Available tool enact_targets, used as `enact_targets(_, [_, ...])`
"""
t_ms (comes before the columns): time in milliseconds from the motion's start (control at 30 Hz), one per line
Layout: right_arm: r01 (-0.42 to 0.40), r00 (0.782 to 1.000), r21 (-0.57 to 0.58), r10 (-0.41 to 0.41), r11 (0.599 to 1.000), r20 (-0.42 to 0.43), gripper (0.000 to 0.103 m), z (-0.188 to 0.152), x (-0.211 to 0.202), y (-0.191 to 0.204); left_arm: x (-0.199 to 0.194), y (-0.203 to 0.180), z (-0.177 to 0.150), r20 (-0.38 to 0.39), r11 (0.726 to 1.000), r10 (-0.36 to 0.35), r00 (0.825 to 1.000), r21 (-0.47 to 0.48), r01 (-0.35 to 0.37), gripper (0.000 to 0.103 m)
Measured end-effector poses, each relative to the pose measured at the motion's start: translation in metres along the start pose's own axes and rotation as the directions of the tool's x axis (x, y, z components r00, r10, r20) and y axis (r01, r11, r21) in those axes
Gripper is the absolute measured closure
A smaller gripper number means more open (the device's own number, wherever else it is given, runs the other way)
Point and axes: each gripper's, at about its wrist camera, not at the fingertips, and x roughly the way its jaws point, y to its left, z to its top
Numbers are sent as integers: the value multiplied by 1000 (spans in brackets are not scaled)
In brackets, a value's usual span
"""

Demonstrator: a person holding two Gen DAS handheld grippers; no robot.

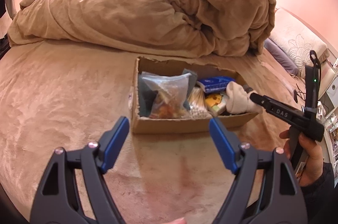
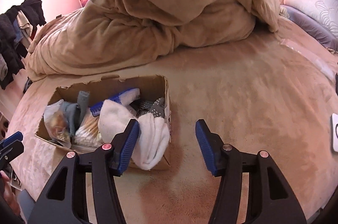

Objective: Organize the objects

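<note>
An open cardboard box (image 1: pixel 169 125) sits on the tan bed cover; it also shows in the right wrist view (image 2: pixel 109 84). It holds a clear plastic bag (image 1: pixel 169 93), cotton swabs (image 1: pixel 196 105), a blue packet (image 1: pixel 215 82), a yellow item (image 1: pixel 213 100), grey cloth (image 2: pixel 74 116), dotted grey socks (image 2: pixel 156 107) and white socks (image 2: pixel 152 141) that hang over the near rim. My left gripper (image 1: pixel 169 143) is open and empty, just in front of the box. My right gripper (image 2: pixel 166 143) is open and empty, its left finger (image 2: pixel 128 143) beside the white socks.
A bunched tan duvet (image 1: pixel 147 12) lies right behind the box. Pillows (image 2: pixel 312 4) lie at the far right. Clothes (image 2: pixel 12 34) hang at the left. A white device (image 2: pixel 334 133) lies at the bed's right edge. Tan bed cover (image 2: pixel 253 97) spreads right of the box.
</note>
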Motion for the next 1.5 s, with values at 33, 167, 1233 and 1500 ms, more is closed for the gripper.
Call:
enact_targets(33, [2,1000,-6,-2,1000,-4,44,-1,2,1,2,0,0,-4,1000,-1,1000,1,1,23])
enact_targets(167, [25,999,-33,-26,999,-33,44,-8,15,7,3,-1,-2,-13,1000,4,1000,2,-4,23])
enact_targets(1233, [-4,998,-110,11,994,66,36,-48,-129,60,-100,-20,-44,63,997,71,995,9,-72,9])
enact_targets(1500, [0,997,-139,10,990,75,35,-76,-158,77,-117,-24,-73,69,996,86,994,13,-87,7])
